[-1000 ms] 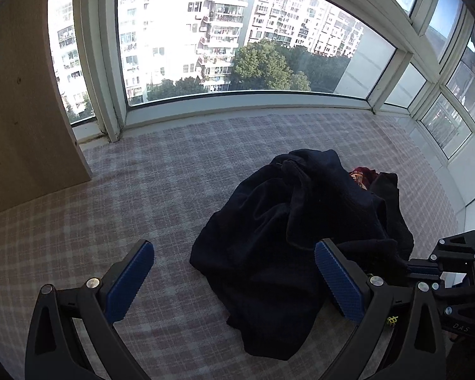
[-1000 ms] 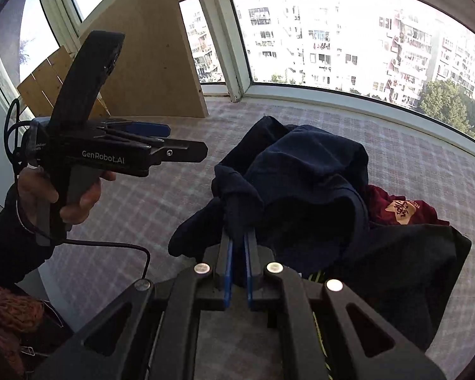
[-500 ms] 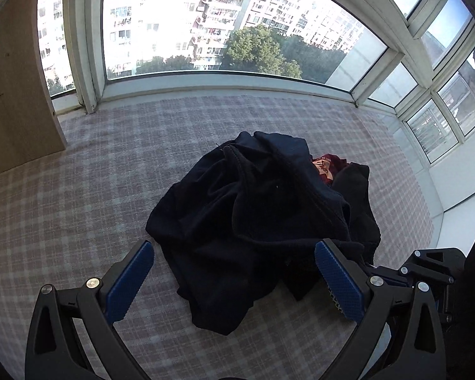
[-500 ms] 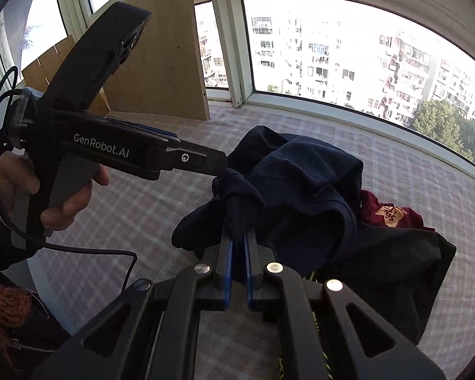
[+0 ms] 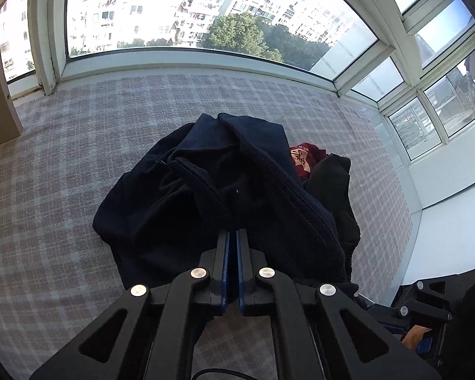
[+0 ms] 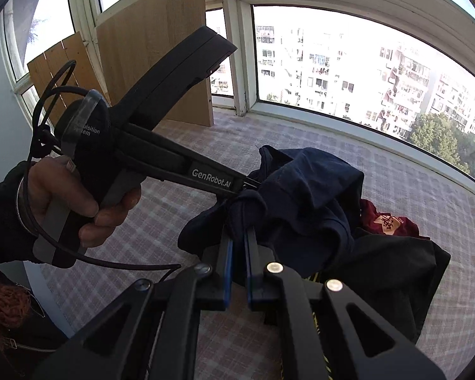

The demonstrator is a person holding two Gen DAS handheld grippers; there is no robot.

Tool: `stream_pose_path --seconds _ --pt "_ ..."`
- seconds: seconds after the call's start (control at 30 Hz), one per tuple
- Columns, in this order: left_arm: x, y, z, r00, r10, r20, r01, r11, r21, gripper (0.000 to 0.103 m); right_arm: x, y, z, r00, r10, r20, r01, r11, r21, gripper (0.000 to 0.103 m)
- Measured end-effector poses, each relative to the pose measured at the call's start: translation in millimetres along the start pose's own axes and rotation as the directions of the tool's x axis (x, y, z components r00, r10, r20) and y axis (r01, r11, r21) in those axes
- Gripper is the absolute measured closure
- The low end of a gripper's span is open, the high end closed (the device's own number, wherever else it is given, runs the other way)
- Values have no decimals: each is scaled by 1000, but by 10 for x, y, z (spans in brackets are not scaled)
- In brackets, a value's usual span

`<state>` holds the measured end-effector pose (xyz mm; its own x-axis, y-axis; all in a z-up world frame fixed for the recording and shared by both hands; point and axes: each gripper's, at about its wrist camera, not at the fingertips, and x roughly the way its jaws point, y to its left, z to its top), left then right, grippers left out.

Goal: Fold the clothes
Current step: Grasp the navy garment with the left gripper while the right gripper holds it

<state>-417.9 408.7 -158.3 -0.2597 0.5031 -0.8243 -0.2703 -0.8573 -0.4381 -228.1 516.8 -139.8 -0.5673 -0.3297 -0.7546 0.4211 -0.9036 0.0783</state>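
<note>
Left wrist view: my left gripper (image 5: 232,237) is clamped on the navy garment (image 5: 224,190), heaped mid-way across the checked cloth (image 5: 63,164). Right wrist view: my right gripper (image 6: 237,240) pinches a bunched fold of it; a maroon garment (image 6: 386,221) lies at far right.

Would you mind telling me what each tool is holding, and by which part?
Both the left tool and the right tool are shut on bunched edge folds of the navy garment.
</note>
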Motion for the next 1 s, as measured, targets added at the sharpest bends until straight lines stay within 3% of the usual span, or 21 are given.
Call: stream_pose_path --seconds 0.1,0.27,0.43,0.47,0.53,0.6,0.7,0.9,1.0 --pt "-44 37 -23 999 -26 21 27 1000 -5 100 1 -31 -9 1000 5 1 -5 1000 12 97" --pt "-195 147 -26 998 15 58 -15 1000 3 100 5 -60 -27 1000 -6 -8 6 1000 14 97" --pt "-290 214 -1 999 2 40 -1 1000 -17 98 35 3 -91 1000 2 -29 -2 1000 6 97" --pt "-313 200 9 999 -7 38 8 1000 -17 94 38 26 -103 1000 0 -30 0 1000 1 97" --pt "-350 145 26 999 -21 29 21 1000 1 63 43 72 -113 1000 2 -31 -2 1000 -10 97" --pt "-342 74 34 1000 -13 25 12 999 31 43 46 106 -117 999 8 -32 -9 1000 -13 97" --pt "-276 9 53 1000 -20 0 20 999 42 41 48 158 -116 999 7 -32 -8 999 -32 97" --pt "38 -51 50 988 -68 -136 71 997 18 38 47 273 -119 999 13 -33 -15 998 -68 97" --pt "-119 58 -2 994 -53 -101 54 999 8 41 42 270 -131 999 7 -36 -9 998 -68 97"
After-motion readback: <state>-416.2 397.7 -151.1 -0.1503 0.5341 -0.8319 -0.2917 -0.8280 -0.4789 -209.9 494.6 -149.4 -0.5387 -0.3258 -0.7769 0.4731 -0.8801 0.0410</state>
